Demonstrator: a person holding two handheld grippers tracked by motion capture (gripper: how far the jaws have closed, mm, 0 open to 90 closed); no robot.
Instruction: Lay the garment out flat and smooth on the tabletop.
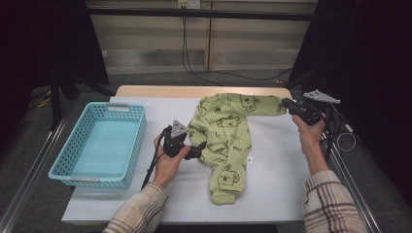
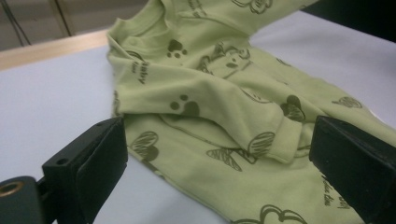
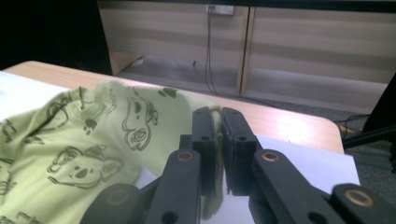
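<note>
Right claw (image 3: 219, 140) pinches the green garment's (image 1: 226, 141) sleeve, stretched rightward.

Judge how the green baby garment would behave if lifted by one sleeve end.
The garment is probably floppy: its folded sleeve drapes in soft creases. It is likely light, since the right gripper, shut on a sleeve end, raises the cloth. It would sag, not roll.

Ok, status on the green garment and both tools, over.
Right tool shut on sleeve end, lifted off table. Left tool open, jaws either side of the folded sleeve. Garment mostly flat on the sheet. Basket off to the side, not in the way.
</note>
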